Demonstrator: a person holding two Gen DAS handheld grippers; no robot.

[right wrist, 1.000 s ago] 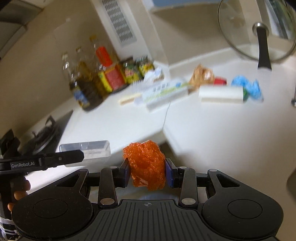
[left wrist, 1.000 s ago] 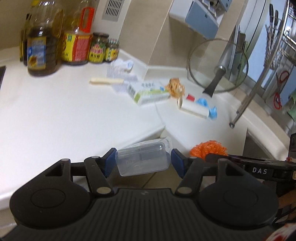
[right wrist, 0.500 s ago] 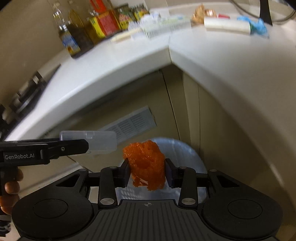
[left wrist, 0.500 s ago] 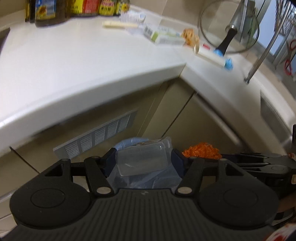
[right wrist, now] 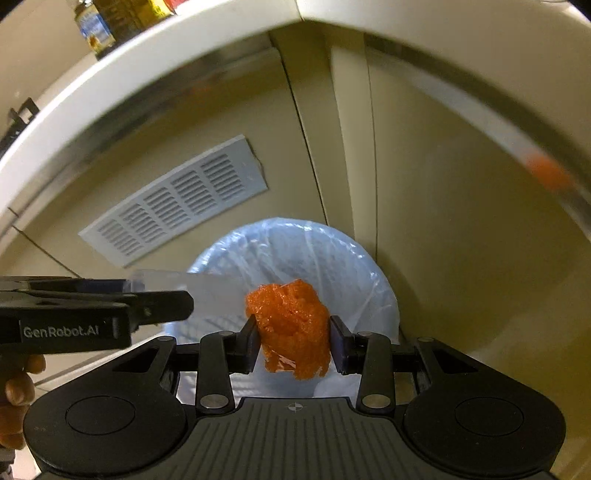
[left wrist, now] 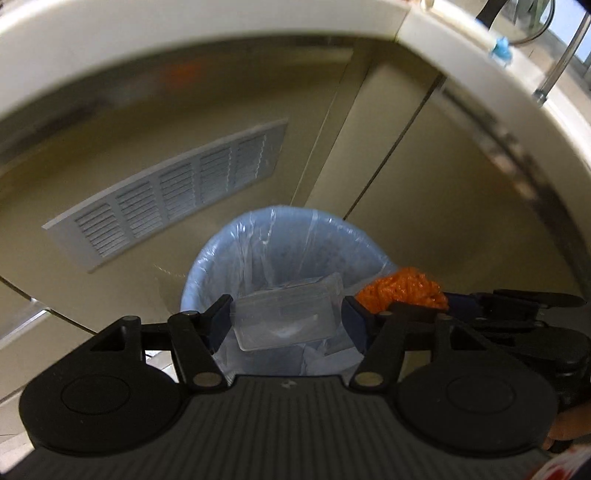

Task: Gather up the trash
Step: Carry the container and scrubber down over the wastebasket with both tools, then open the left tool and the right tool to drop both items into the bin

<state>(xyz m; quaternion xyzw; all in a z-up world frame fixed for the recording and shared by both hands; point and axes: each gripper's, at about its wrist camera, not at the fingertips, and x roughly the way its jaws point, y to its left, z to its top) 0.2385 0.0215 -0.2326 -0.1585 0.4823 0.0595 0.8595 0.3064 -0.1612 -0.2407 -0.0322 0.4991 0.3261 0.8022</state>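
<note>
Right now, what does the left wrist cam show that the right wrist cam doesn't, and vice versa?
Left only: the clear box's broad face between its fingers, a blue scrap and metal pole on the counter.
Right only: oil bottles on the counter, and the person's fingers behind the left gripper.
Both: blue-lined bin below, wall vent, orange mesh in the right gripper.

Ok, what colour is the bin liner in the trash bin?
Pale translucent blue bin liner; the right wrist view shows it best.
</note>
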